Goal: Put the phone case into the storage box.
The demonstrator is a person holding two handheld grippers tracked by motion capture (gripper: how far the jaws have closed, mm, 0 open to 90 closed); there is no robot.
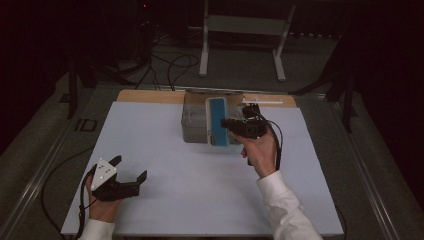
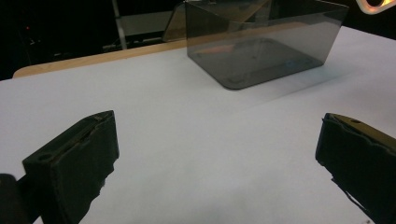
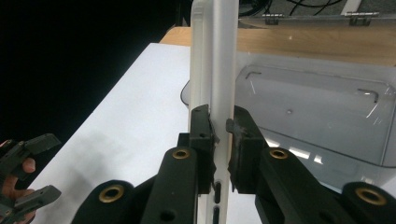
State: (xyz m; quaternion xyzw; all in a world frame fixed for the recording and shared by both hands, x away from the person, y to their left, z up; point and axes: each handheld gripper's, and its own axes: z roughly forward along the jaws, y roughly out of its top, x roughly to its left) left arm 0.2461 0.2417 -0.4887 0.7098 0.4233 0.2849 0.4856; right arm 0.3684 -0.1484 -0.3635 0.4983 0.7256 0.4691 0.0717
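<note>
**High view: phone over the box, not yet in**

High view shows the right gripper (image 1: 239,125) clamped on a phone (image 1: 217,121) — blue face up there, held just above the open grey box (image 1: 194,125) at the table's (image 1: 165,150) far side. Right gripper view has the jaws pinching the phone's thin edge, with the box floor empty beyond it. So the pick-up looks done; what seems left is lowering the phone inside and letting go. The left gripper (image 1: 129,170) rests near the front left, jaws spread wide and holding nothing, well apart from the box.
</note>
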